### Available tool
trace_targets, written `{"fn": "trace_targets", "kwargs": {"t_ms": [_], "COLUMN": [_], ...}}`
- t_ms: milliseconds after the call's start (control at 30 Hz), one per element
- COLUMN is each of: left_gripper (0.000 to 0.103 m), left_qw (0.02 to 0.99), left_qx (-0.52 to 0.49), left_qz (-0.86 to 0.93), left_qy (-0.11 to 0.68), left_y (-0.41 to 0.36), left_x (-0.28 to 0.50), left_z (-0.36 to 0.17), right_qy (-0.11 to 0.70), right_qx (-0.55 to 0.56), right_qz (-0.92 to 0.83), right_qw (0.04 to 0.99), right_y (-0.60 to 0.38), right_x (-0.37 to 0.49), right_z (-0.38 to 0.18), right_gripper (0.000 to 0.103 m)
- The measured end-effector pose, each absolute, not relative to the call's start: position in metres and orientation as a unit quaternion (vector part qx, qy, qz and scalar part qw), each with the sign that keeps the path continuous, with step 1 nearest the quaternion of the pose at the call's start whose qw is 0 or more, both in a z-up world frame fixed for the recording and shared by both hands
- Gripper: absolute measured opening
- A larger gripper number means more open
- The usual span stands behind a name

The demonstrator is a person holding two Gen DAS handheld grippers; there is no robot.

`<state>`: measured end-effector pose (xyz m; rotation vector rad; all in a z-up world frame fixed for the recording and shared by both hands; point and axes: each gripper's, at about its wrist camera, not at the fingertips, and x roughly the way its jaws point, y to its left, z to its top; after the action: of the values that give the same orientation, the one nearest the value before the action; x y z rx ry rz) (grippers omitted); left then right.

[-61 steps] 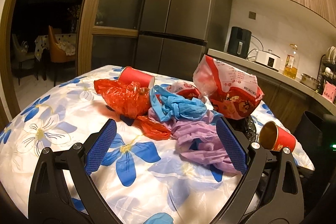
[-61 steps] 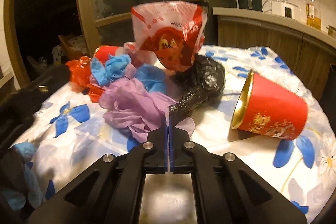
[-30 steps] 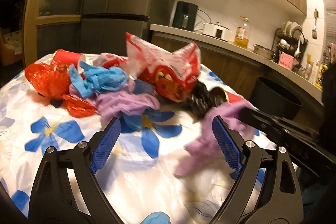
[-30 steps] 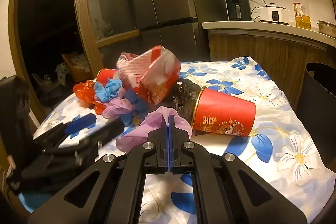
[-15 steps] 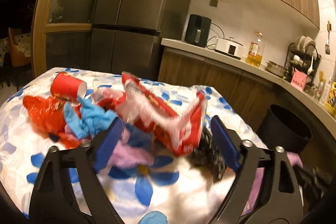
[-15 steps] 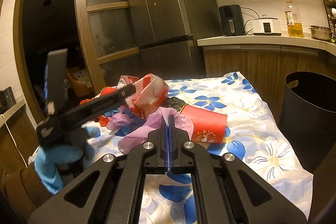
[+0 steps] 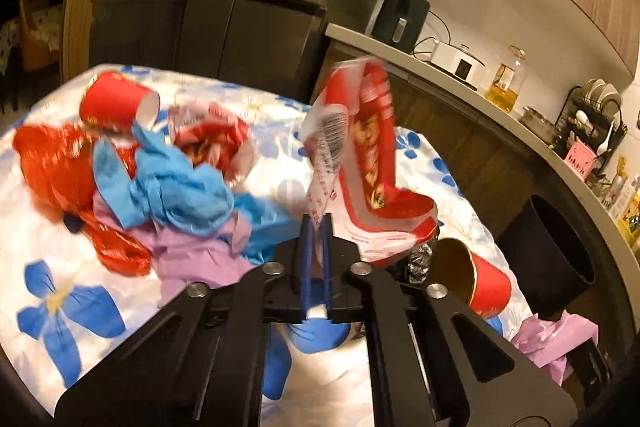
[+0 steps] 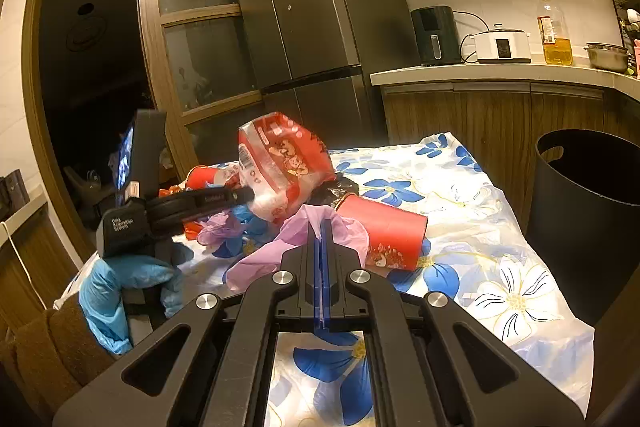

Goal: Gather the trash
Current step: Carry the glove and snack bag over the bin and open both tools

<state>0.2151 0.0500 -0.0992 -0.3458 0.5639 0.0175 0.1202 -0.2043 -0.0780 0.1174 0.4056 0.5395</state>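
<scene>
The left gripper [image 7: 316, 227] has its fingers pressed together on one edge of a red and white snack bag [image 7: 360, 163], which stands lifted above the middle of the table [image 7: 48, 259]. In the right wrist view the same gripper [image 8: 250, 193] reaches in from the left side of the table, held by a hand in a blue glove [image 8: 120, 287].

The right gripper [image 8: 322, 227] has its fingers closed tight on a purple plastic bag [image 8: 292, 247], carried over the near edge of the table.

The table is covered with a white cloth printed with blue flowers. Remaining trash on it:
- a red paper cup [image 8: 384, 231] on its side near the right edge, touching a crumpled black bag [image 8: 336, 189];
- a second red paper cup [image 7: 116, 103] on its side toward the far left corner;
- a heap of red, blue and purple plastic bags [image 7: 160, 199] on the left half.

A black bin [image 8: 588, 227] stands on the floor just beside the right edge of the table.
</scene>
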Motion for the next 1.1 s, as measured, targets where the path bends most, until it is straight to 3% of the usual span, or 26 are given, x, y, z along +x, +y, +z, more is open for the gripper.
{"fn": "trace_targets", "kwargs": {"t_ms": [533,1100], "left_gripper": [0.0,0.0], "left_qw": [0.974,0.981], "left_qx": [-0.119,-0.062], "left_qz": [0.006,-0.102], "left_qy": [0.194,0.151], "left_y": [0.025,-0.08], "left_x": [0.162,0.161], "left_z": [-0.06,-0.022], "right_qy": [0.181,0.12], "right_qx": [0.063,0.067], "right_qz": [0.25,0.15], "right_qw": [0.949,0.979], "right_y": [-0.213,-0.282], "right_x": [0.112,0.104], "right_z": [-0.064,-0.029], "right_gripper": [0.002,0.002]}}
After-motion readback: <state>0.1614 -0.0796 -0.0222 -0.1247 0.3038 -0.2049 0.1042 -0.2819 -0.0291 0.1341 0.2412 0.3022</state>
